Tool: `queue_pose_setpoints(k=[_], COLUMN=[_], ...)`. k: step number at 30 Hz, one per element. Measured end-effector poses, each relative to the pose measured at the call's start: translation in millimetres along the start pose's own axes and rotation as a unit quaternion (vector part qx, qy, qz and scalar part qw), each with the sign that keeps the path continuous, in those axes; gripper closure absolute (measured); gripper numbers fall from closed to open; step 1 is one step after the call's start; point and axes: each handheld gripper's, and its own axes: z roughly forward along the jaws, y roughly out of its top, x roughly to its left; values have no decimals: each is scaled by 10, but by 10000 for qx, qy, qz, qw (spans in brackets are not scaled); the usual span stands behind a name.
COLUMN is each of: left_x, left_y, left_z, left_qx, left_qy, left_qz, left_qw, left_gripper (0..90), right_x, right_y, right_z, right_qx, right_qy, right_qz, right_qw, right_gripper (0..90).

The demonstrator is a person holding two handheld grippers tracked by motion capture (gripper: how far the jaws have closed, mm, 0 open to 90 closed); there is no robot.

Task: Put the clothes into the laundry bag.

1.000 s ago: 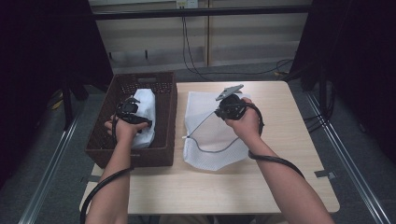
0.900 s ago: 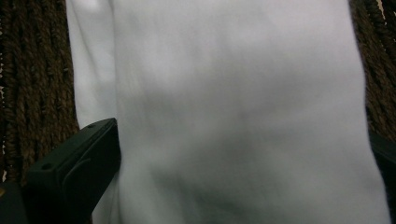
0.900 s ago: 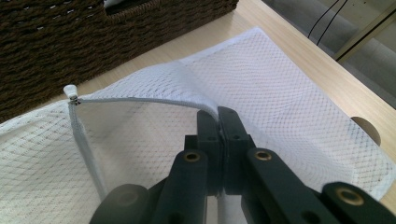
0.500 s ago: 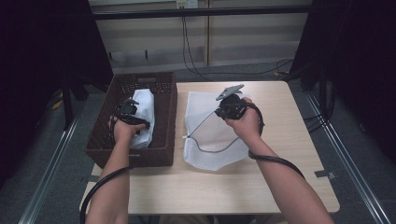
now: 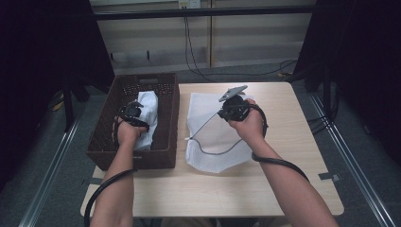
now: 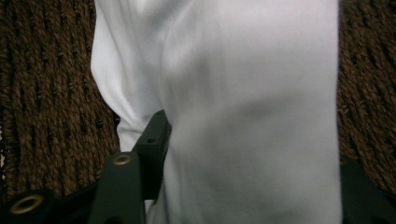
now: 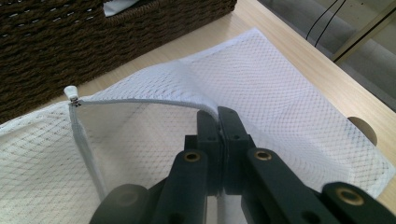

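Inside the basket (image 5: 104, 142), the left tool (image 5: 134, 113) has just been closing around the white cloth (image 6: 243, 93). Beside the basket, the right tool (image 7: 218, 122) pinches the mesh bag (image 7: 289, 93) rim.

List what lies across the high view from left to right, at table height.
Brown wicker basket → left gripper on the white cloth inside it → white mesh bag → right gripper pinching the bag's zipper edge → bare wooden table.
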Motion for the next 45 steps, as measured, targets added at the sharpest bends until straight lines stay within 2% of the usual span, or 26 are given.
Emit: queue_pose_setpoints(k=[4, 11, 16, 18, 19, 21, 23, 24, 26, 28, 33, 36, 39, 40, 45], left_x=[-5, -1, 49, 64, 65, 76, 78, 86, 89, 65, 41, 23, 24, 23, 8], left_y=[3, 31, 36, 42, 45, 60, 76, 94, 104, 130, 230, 304, 334, 352, 402], left_z=[-10, -54, -114, -130, -143, -177, -222, -269, -298, -345, -522, -659, -730, -773, -940], left_qx=[8, 57, -27, -26, -49, -111, -201, -228, -224, -322, -462, -520, -561, -606, -682], left_qy=[23, 88, -36, -7, -39, -43, -102, -230, -259, -281, -543, -547, -602, -644, -813], left_qz=[-22, -72, -378, -327, -404, -403, -473, -531, -502, -522, -600, -532, -574, -621, -568], left_qw=[10000, 9999, 9993, 9995, 9992, 9991, 9986, 9981, 9982, 9977, 9956, 9957, 9950, 9941, 9927], left_gripper=[597, 654, 678, 683, 683, 686, 687, 687, 688, 688, 689, 690, 691, 691, 691], right_x=[-12, -4, -18, -20, -24, -29, -30, -38, -40, -50, -59, -67, -73, -73, -123], right_y=[0, 1, 9, 9, 9, 8, 7, 3, 2, 1, 2, -1, -1, -1, 5], right_z=[4, 22, 34, 34, 34, 36, 36, 34, 34, 30, 29, 28, 24, 24, 32], right_qx=[-11, 17, -5, -10, -4, 6, 3, -7, -7, -2, -38, -27, -17, -17, -35], right_qy=[0, 4, 24, 20, 10, -4, -7, -21, -32, -26, -31, -18, -23, -23, -47], right_qz=[-11, 29, 27, 31, 27, 29, 31, 43, 38, 23, 61, 65, 95, 95, 119], right_qw=[10000, 10000, 10000, 10000, 10000, 10000, 10000, 10000, 10000, 10000, 10000, 10000, 10000, 10000, 9999], right_gripper=[891, 891, 890, 890, 890, 890, 891, 891, 891, 890, 890, 890, 891, 891, 891])
